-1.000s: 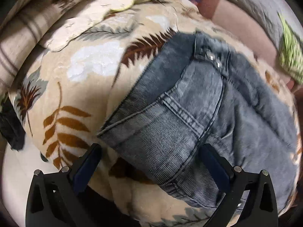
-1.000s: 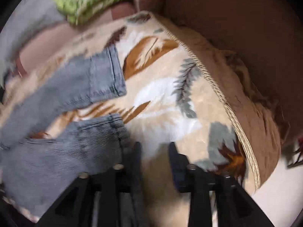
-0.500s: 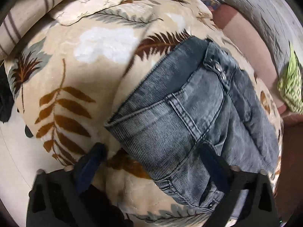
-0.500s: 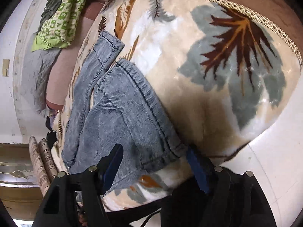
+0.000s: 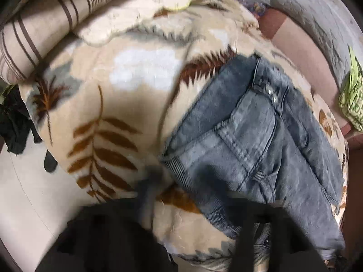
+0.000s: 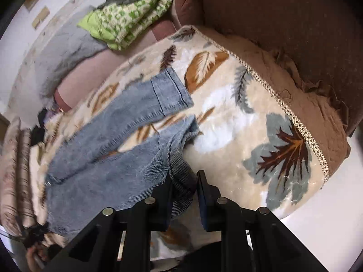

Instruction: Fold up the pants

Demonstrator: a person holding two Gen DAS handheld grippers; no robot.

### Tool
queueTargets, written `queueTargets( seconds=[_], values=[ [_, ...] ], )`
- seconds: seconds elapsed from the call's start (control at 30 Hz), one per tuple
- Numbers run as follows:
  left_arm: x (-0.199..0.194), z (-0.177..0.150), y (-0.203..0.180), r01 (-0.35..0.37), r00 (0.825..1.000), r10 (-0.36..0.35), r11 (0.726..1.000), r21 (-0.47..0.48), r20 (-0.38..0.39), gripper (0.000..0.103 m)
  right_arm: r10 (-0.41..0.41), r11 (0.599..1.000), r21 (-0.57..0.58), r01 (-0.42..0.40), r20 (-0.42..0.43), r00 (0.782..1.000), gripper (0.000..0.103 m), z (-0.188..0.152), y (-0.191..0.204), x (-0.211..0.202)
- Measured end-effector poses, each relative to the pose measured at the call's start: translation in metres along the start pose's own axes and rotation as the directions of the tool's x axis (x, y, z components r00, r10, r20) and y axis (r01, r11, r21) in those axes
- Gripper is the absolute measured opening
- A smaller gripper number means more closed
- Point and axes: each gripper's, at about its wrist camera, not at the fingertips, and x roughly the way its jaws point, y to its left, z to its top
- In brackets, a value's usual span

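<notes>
Grey-blue jeans (image 5: 249, 140) lie on a cream blanket with a leaf print (image 5: 113, 113). Their waistband faces my left gripper (image 5: 199, 195), which is smeared by motion. Its jaws are opening, set wide to either side of the waistband's near corner, and the pads are off the cloth. In the right wrist view the two legs (image 6: 113, 158) spread apart towards the far left. My right gripper (image 6: 185, 178) is closing, with the bunched hem of the near leg (image 6: 181, 158) pinched between its pads. The far leg's hem (image 6: 174, 95) lies flat.
A green patterned cloth (image 6: 131, 11) sits on the pink sheet beyond the blanket. A striped bolster (image 5: 34, 34) runs along the far left. Dark clothes (image 5: 13, 124) hang off the edge above pale floor (image 5: 22, 192). A brown cover (image 6: 317, 124) borders the blanket on the right.
My right gripper swung back over the leg ends and closed on the near leg's hem, bunching it. The left gripper shifted slightly over the waistband and is now blurred.
</notes>
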Motion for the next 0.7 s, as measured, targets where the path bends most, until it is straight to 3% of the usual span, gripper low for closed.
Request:
queueTargets(
  seconds=[0.17, 0.23, 0.27, 0.3, 0.37, 0.53, 0.6, 0.67, 0.7],
  values=[
    [0.007, -0.002, 0.015, 0.073, 0.997, -0.077, 0.991, -0.11, -0.029, 0.097, 0.059, 0.989, 0.14, -0.043, -0.11, 0.992, 0.029, -0.02, -0.036, 0.039],
    [0.007, 0.0, 0.017, 0.07, 0.997, -0.071, 0.989, -0.128, -0.004, 0.091, 0.081, 0.982, 0.182, -0.057, -0.129, 0.988, 0.034, -0.023, -0.046, 0.047],
    [0.006, 0.0, 0.013, 0.04, 0.999, -0.039, 0.992, -0.122, 0.007, 0.063, 0.091, 0.981, 0.183, -0.067, -0.128, 0.988, 0.034, -0.022, -0.047, 0.049],
    [0.004, 0.002, 0.007, -0.006, 1.0, 0.008, 0.996, -0.091, 0.017, 0.026, 0.101, 0.981, 0.178, -0.077, -0.126, 0.987, 0.034, -0.02, -0.046, 0.049],
    [-0.002, 0.006, -0.001, -0.019, 0.999, 0.021, 0.998, -0.059, 0.036, 0.011, 0.098, 0.987, 0.139, -0.08, -0.127, 0.987, 0.024, -0.016, -0.041, 0.048],
    [-0.025, -0.007, -0.001, -0.054, 0.99, 0.057, 0.998, -0.03, 0.126, 0.008, -0.015, 1.0, -0.028, 0.014, -0.041, 0.999, 0.019, -0.003, -0.013, 0.017],
    [-0.028, -0.025, -0.008, -0.1, 0.986, 0.095, 0.995, 0.031, 0.136, 0.008, -0.081, 0.994, -0.08, 0.08, -0.011, 0.997, 0.019, -0.007, -0.009, 0.012],
    [-0.018, -0.038, -0.013, -0.153, 0.982, 0.143, 0.986, 0.073, 0.122, 0.008, -0.152, 0.983, -0.115, 0.146, -0.051, 0.987, 0.021, -0.015, -0.015, 0.032],
    [-0.016, -0.04, -0.013, -0.164, 0.982, 0.154, 0.983, 0.087, 0.11, 0.008, -0.157, 0.984, -0.095, 0.149, -0.083, 0.984, 0.028, -0.019, -0.023, 0.043]
  ],
)
